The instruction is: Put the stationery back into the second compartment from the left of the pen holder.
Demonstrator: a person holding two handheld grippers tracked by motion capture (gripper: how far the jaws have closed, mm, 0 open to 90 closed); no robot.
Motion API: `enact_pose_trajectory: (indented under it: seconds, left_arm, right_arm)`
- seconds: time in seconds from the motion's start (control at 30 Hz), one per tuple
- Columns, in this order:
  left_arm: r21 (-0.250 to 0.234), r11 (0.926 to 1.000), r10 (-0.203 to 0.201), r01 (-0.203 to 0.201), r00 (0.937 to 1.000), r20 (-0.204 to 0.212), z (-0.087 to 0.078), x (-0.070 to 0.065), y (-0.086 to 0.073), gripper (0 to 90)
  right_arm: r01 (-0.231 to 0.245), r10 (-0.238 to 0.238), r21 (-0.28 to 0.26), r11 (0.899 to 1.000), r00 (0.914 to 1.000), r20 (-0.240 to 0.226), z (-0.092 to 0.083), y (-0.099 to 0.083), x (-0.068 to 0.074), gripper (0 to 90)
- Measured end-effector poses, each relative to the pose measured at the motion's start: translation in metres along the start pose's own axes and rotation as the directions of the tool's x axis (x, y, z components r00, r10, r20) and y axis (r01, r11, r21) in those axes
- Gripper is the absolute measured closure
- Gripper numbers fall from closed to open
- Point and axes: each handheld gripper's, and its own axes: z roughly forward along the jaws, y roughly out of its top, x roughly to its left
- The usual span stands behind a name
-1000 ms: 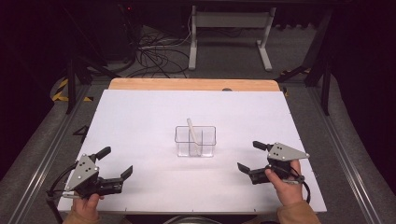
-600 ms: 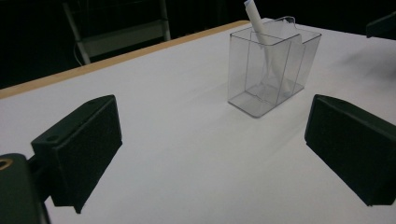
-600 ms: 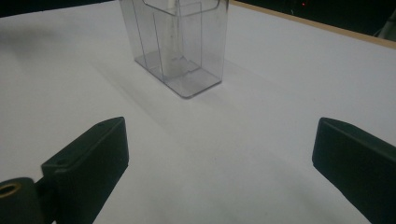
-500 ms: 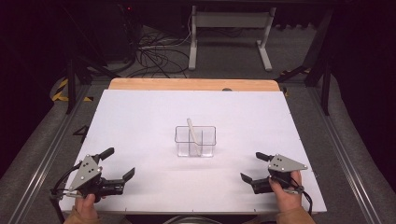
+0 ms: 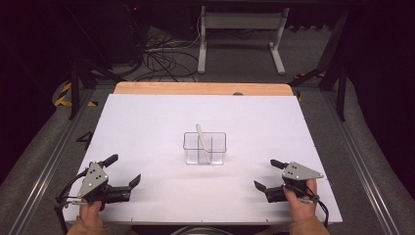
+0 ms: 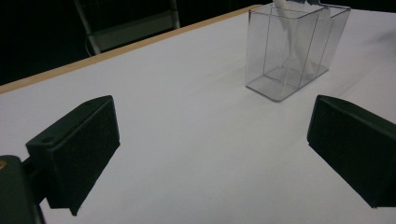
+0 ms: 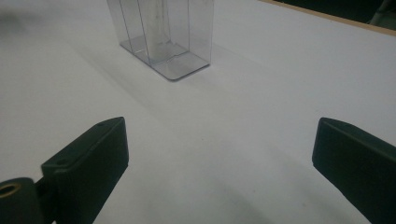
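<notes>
Both tongs, left tongs (image 5: 122, 171) and right tongs (image 5: 264, 175), sat spread wide and empty, low near our edge of the white surface (image 5: 147, 122). Between them stood the clear box (image 5: 205, 148), a pale stick (image 5: 202, 139) leaning inside. We judged the reach not yet begun; next called for closing in on the stick.

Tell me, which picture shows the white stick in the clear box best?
The high view: the whole stick leans in the box. The left gripper view cuts off its top; the right gripper view blurs it behind plastic.
</notes>
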Motion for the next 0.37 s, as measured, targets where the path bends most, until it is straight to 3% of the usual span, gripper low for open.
enact_pose_trajectory:
  seconds: [0.23, 0.37]
  left_arm:
    - [0.027, 0.9996, 0.000, 0.000, 1.0000, -0.003, 0.0034, -0.0012, -0.0011, 3.2]
    - [0.047, 0.9987, -0.020, 0.021, 0.9998, -0.005, 0.0054, -0.0019, -0.0025, 3.2]
  right_arm:
    - [-0.022, 0.022, -0.015, 1.000, 0.9997, -0.009, -0.0001, 0.0005, -0.0016, 4.5]
    - [-0.054, 0.053, -0.029, 0.998, 0.9982, -0.027, -0.0002, 0.0013, -0.0034, 4.4]
